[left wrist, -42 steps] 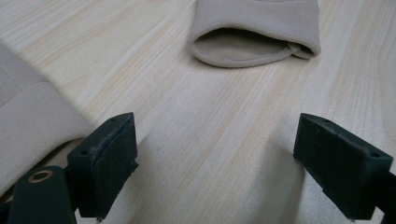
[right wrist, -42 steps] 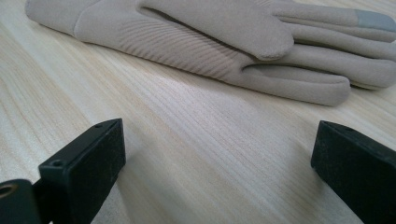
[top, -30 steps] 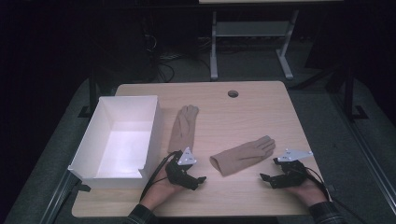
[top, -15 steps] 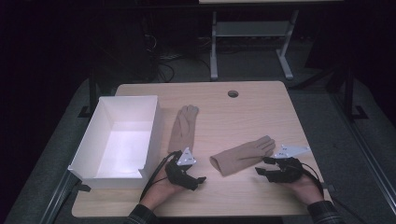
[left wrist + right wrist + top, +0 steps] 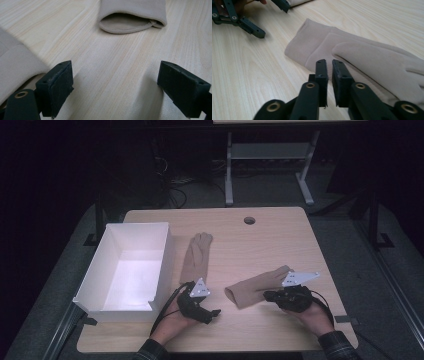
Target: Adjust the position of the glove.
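Two beige gloves and a white box (image 5: 95, 285) on a wooden table (image 5: 260, 240).
Right gripper (image 5: 329, 72) jaws have just been closing, nearly together, over the near glove (image 5: 362, 57), grip unclear; left gripper (image 5: 115, 82) wide open, holding nothing; box interior bare from above.

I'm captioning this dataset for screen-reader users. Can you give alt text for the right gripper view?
The right gripper, jaws nearly shut with nothing visible between them, hovers beside a beige glove lying flat on a light wooden table. The left gripper rests at top left.

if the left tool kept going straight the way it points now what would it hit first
Probably the open cuff of the right-hand glove. The left tool stands open over bare table, and that cuff lies straight ahead between its jaws. The other glove sits off to the side. Depth is hard to judge.
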Available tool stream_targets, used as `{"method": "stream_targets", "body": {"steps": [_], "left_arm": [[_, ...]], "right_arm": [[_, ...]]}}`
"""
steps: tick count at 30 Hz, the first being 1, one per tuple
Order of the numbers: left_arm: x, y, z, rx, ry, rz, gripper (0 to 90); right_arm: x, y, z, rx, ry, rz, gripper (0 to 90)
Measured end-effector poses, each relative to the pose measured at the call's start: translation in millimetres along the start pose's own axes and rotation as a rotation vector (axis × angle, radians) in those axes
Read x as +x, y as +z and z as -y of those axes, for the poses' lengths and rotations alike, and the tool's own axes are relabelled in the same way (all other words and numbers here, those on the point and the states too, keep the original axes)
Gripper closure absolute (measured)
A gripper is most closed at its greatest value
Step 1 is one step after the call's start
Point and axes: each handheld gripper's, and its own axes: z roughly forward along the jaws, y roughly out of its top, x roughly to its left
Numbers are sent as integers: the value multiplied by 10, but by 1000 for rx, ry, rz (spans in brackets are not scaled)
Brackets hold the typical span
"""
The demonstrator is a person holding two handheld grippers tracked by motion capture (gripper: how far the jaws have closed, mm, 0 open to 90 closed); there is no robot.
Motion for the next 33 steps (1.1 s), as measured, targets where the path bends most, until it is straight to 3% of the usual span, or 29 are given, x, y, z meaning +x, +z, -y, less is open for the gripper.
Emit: {"method": "stream_targets", "body": {"steps": [4,16,29,33], "left_arm": [[1,1,-1,-1,1,1,125],[-1,3,-1,-3,-1,1,125],[2,0,-1,1,3,1,126],[2,0,-1,1,2,1,126]], "right_arm": [[16,40,-28,3,-10,-13,897],[99,157,-150,5,-35,-41,899],[235,384,-289,13,-65,-76,899],[262,508,-309,40,-79,-86,899]]}}
